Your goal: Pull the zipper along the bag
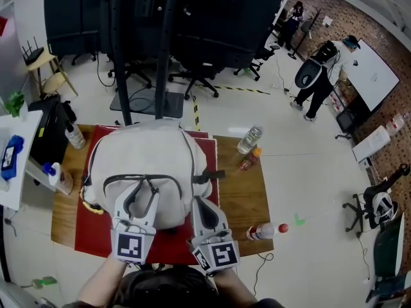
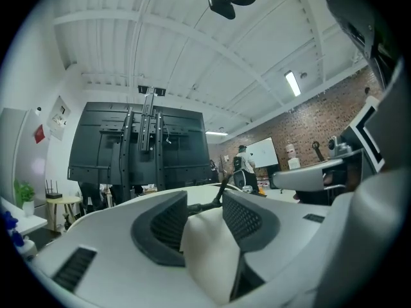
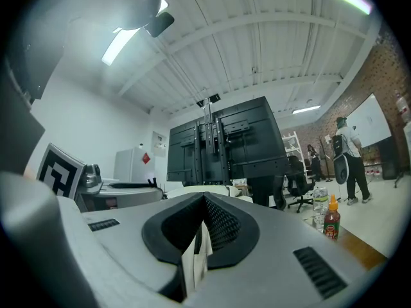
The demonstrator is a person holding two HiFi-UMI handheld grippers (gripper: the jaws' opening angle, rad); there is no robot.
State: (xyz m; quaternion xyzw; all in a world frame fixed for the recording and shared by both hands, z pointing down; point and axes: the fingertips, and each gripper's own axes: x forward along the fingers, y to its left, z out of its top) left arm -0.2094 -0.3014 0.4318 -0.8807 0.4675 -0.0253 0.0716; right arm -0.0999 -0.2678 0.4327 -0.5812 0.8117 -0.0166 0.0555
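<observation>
Head view, step in hand: this is reading as the grip-setting before the pull, with the zipper not yet travelling. The bag (image 1: 154, 153) is lying straight ahead of both tongs. The left tongs (image 1: 142, 194) are standing wide and straddling a puffy bulge of the bag's cloth. The cloth is touching their inner faces but is not visibly being squeezed, so I am reading them as released. The right tongs (image 1: 200, 203) are clenching tight on a thin pale strip (image 3: 194, 262) standing upright between the pads; pull tab or seam edge, I cannot tell.

Next move, by my judgement: the left tongs closing to anchor the cloth, and the right tongs drawing along the dark zipper line (image 1: 168, 177) curving just beyond the left tips. The pull is wanting to stay in line with the track so the soft cloth is not bunching.

Materials:
- The desk (image 1: 241, 191) is showing flat brown wood right of the right tongs.
- The red mat (image 1: 90, 236) is lying matte beneath both tongs.
- The bag is looking off-white, domed and soft, with dark straps.
- The strip is looking flat and thin.
- The pads are showing black gridded ridges.
</observation>
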